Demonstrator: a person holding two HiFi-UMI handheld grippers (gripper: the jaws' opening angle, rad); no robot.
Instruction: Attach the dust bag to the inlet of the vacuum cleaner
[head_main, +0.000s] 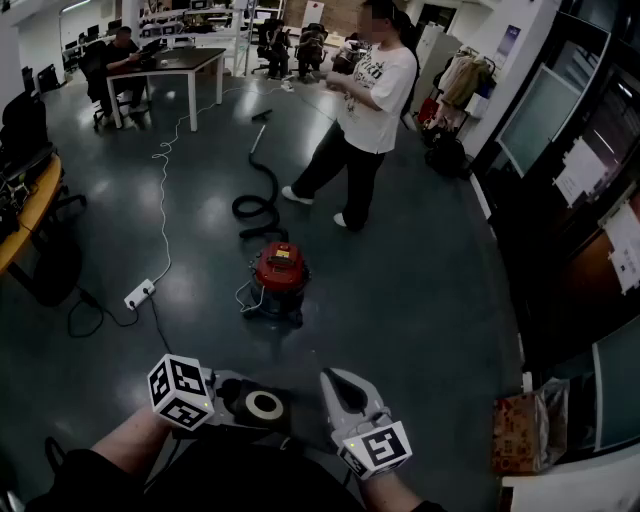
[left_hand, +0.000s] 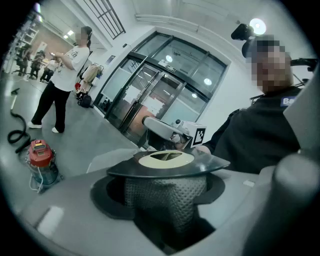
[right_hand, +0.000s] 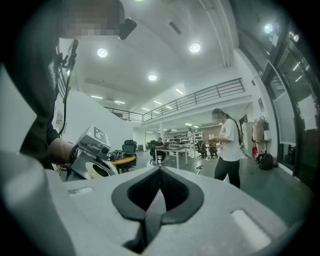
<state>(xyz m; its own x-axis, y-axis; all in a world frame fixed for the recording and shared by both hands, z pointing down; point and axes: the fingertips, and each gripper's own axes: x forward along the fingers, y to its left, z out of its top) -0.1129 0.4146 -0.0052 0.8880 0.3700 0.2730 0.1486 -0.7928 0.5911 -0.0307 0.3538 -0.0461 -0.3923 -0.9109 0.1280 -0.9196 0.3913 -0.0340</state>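
Left gripper (head_main: 238, 402), low at the near left of the head view, had its jaws partly apart and clamped on the dust bag (head_main: 263, 405). In the left gripper view the bag's grey dimpled fabric (left_hand: 165, 192) was pinched between the jaws, and its dark collar with a cream ring (left_hand: 166, 158) lay flat just above them. The bag was in the air, close in front of the person and well apart from the vacuum cleaner (head_main: 279, 278).

That red-topped vacuum cleaner stood on the dark floor (head_main: 420, 290) farther out, near the middle of the head view. A white power strip (head_main: 139, 294) lay to its left, and a black hose (head_main: 258, 198) curled on the floor behind it.

Just right of the bag, the right gripper (head_main: 337, 382) pointed forward with its jaws pressed together and nothing between them, as the right gripper view showed.

Beyond the hose stood a person in a white shirt (head_main: 372, 95). At the far right, a brown cardboard box (head_main: 515, 432) sat near the wall.
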